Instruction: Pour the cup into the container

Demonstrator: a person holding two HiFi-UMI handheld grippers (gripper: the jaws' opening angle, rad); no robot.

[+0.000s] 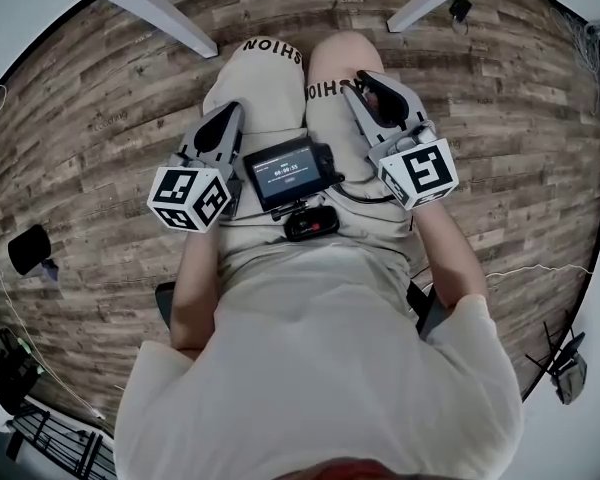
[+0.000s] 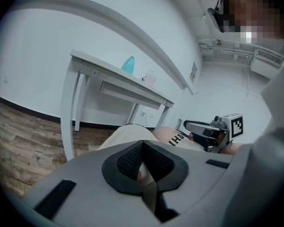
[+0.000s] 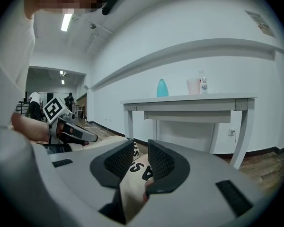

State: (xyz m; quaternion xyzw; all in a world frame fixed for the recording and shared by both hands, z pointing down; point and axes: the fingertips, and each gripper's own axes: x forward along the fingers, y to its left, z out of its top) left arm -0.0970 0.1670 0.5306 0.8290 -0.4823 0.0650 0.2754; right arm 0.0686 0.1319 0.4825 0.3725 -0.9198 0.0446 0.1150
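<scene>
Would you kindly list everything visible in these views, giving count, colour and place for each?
table: one, white, by the wall ahead
teal container: one, teal, on the table
cup: one, pale, on the table, right of the container in the right gripper view
bottle: one, small, clear, beside the cup
floor: brown wood planks
screen device: one, black, lit, between the grippers in the head view
left gripper: one, grey, fingers closed, empty, over the lap
right gripper: one, grey, fingers closed, empty, over the lap
shirt: one, pale
shorts: one pair, beige, black lettering
</scene>
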